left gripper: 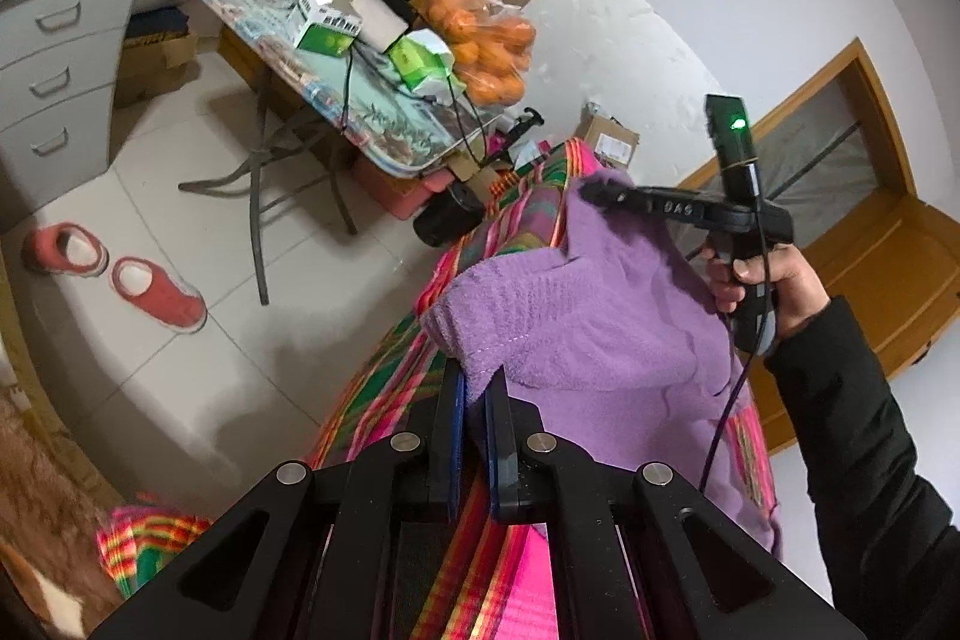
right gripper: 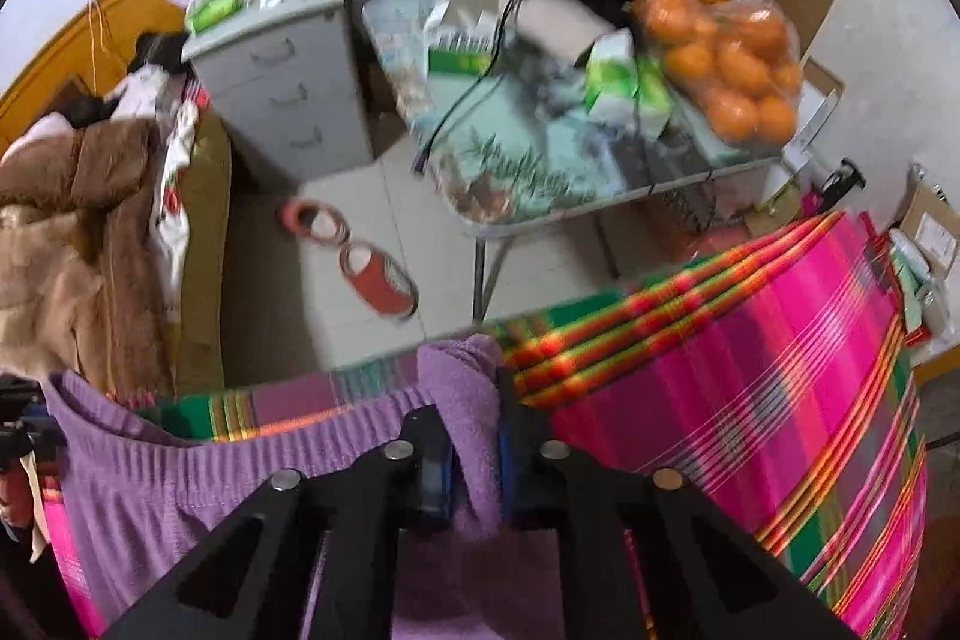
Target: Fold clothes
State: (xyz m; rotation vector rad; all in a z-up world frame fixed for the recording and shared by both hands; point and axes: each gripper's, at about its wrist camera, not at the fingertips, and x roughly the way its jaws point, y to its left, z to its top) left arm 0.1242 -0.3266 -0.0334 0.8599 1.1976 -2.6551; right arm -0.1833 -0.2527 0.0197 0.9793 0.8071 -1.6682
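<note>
The left gripper [left gripper: 474, 388] has its two fingers pinched tight on one edge of the purple garment [left gripper: 576, 316], low in the left wrist view near 6 o'clock. The right gripper [right gripper: 474, 436] is also squeezed onto a fold of the same purple garment [right gripper: 180, 484], and the cloth bunches up between its fingers. In the left wrist view the right gripper [left gripper: 600, 193] shows at about 2 o'clock, held in the person's right hand [left gripper: 762, 286], with the garment hanging from its tip. The garment is stretched between the two grippers and held above the bright striped blanket [right gripper: 750, 370], which fills the right wrist view from 3 to 5 o'clock. Past the blanket, near 12 o'clock, stands a folding table [right gripper: 516, 184] with a bag of oranges [right gripper: 726, 58] on it. Two red slippers [left gripper: 114, 280] lie on the pale floor at 9 o'clock in the left wrist view.
</note>
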